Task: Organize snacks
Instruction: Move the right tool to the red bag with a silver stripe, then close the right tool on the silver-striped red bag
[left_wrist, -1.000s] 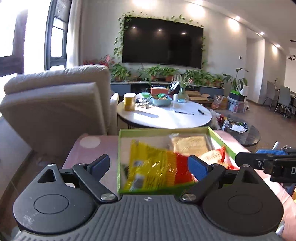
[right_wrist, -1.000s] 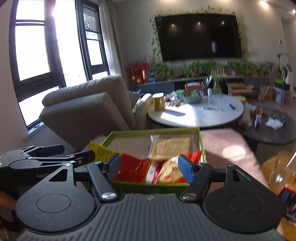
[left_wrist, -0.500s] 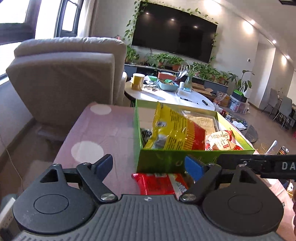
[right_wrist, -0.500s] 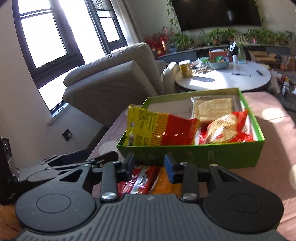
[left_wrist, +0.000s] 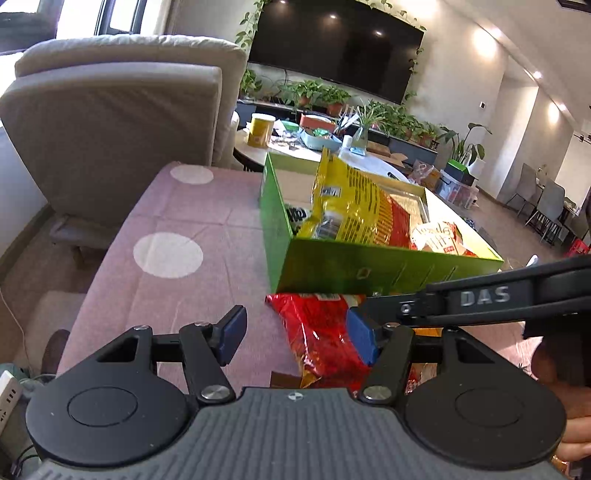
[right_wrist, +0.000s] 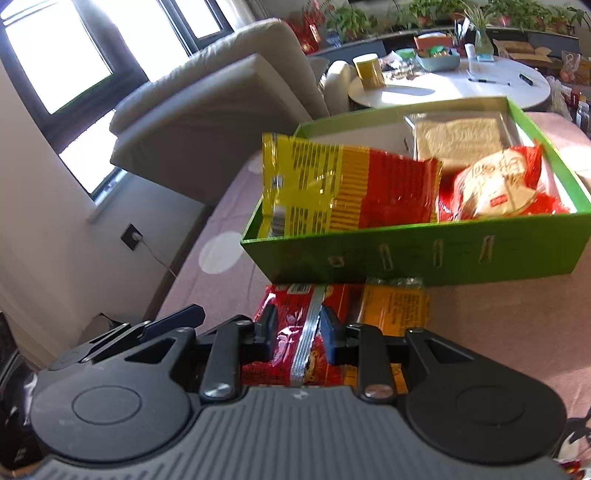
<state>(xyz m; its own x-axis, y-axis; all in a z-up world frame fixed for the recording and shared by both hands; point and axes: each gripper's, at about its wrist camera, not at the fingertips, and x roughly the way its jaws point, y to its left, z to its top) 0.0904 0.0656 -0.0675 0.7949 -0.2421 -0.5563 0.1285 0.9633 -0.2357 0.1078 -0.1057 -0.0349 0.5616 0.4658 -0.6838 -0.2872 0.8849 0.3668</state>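
A green box (right_wrist: 424, 254) stands on the pink tablecloth, holding a yellow-and-red snack bag (right_wrist: 343, 188), a white-and-red bag (right_wrist: 495, 184) and a clear-wrapped pack (right_wrist: 458, 136). In front of the box lie a red packet (right_wrist: 291, 332) and an orange packet (right_wrist: 395, 306). My right gripper (right_wrist: 300, 328) is shut on the red packet, its pads either side of the silver seam. My left gripper (left_wrist: 297, 341) is low over the red packet's left part (left_wrist: 321, 339). Its jaws are closing, with the packet's edge by the right pad and the left pad over bare cloth.
The tablecloth (left_wrist: 184, 221) has white dots. A grey armchair (left_wrist: 110, 122) stands beyond the table's left end. Behind the box (left_wrist: 369, 269) is a round white table (right_wrist: 461, 85) with a yellow can and small items. The left gripper's fingers (right_wrist: 177, 319) show at lower left in the right wrist view.
Both grippers came down and back from over the box to the packets lying in front of it. Both pairs of jaws narrowed, and the right pair closed around the red packet.
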